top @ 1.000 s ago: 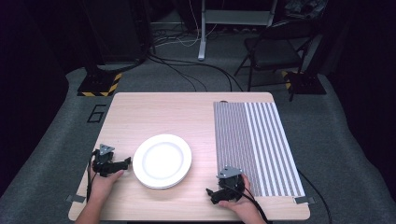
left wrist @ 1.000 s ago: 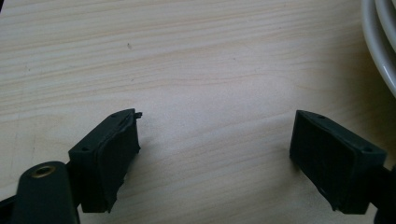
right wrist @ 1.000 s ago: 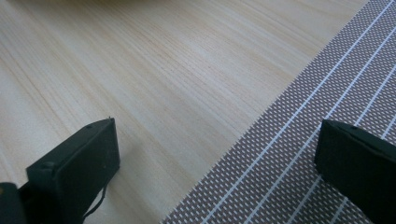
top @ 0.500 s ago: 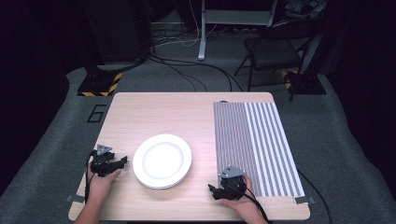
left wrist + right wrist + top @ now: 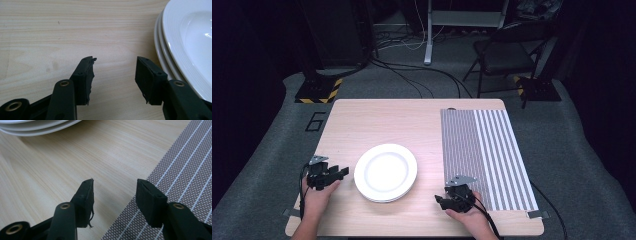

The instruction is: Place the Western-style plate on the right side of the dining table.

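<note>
A stack of white plates [image 5: 385, 171] sits on the wooden table [image 5: 387, 120], near its front left. My left gripper [image 5: 343, 172] lies just left of the stack, pointing at it. Its jaws have just been closing and stand half open over bare wood [image 5: 115, 60], the plates' rim [image 5: 175, 50] just right of them. My right gripper [image 5: 439, 201] rests near the front edge, at the left border of a grey striped placemat [image 5: 484, 155]. Its jaws have also just been closing, half open with nothing between them [image 5: 115, 181], straddling the mat's edge [image 5: 182, 175]. The plates [image 5: 37, 127] lie farther ahead.
The placemat covers the table's right third. Beyond the far edge, on the grey carpet, stand a dark chair [image 5: 504, 52], a metal stand [image 5: 428, 47], loose cables [image 5: 412, 75] and a yellow-and-black striped base [image 5: 314, 90].
The jaws of both grippers stand closer together than a second ago. Both hands have stayed where they were, and the plates have not moved.
</note>
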Motion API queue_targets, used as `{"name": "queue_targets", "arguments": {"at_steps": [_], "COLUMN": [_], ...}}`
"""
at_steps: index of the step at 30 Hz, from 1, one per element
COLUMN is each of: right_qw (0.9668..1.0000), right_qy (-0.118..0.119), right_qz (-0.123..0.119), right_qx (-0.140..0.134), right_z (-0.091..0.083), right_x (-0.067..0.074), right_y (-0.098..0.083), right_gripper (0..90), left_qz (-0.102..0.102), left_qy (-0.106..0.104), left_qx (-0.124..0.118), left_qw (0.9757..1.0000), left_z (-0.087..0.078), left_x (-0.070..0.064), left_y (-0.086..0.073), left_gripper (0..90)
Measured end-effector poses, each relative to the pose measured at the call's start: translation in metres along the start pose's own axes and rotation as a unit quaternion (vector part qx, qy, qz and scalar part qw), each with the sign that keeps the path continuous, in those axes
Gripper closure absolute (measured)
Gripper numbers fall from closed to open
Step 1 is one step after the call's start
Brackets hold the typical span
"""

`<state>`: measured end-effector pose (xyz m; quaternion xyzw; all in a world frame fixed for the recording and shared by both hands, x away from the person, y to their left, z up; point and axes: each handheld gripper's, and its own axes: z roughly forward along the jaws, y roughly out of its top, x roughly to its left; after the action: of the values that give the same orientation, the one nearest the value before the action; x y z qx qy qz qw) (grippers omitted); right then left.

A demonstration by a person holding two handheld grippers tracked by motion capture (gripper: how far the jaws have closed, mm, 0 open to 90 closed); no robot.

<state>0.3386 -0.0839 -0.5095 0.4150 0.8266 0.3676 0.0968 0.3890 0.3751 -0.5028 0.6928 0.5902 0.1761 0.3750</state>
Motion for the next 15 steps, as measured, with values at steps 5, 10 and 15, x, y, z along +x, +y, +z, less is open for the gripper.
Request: {"name": "queue_targets", "arguments": {"at_steps": [5, 10, 15], "right_qw": [0.9998, 0.9994, 0.9989], "right_qy": [-0.006, -0.014, -0.014], "right_qz": [0.016, 0.015, 0.024], "right_qx": [-0.012, -0.026, -0.037], "right_z": [-0.001, 0.001, 0.004], "right_x": [-0.004, -0.005, -0.004], "right_y": [0.006, 0.013, 0.02], "right_gripper": [50.2, 51.4, 52.0], "left_qz": [0.0, 0.006, 0.011], "left_qy": [-0.003, -0.003, -0.007], "left_qx": [0.001, -0.002, -0.006], "left_qw": [1.0, 1.0, 0.9999], "left_z": [-0.003, -0.008, -0.012], "left_x": [-0.001, -0.005, -0.01], "left_y": [0.001, 0.003, 0.005], "left_gripper": [48.4, 49.6, 54.1]}}
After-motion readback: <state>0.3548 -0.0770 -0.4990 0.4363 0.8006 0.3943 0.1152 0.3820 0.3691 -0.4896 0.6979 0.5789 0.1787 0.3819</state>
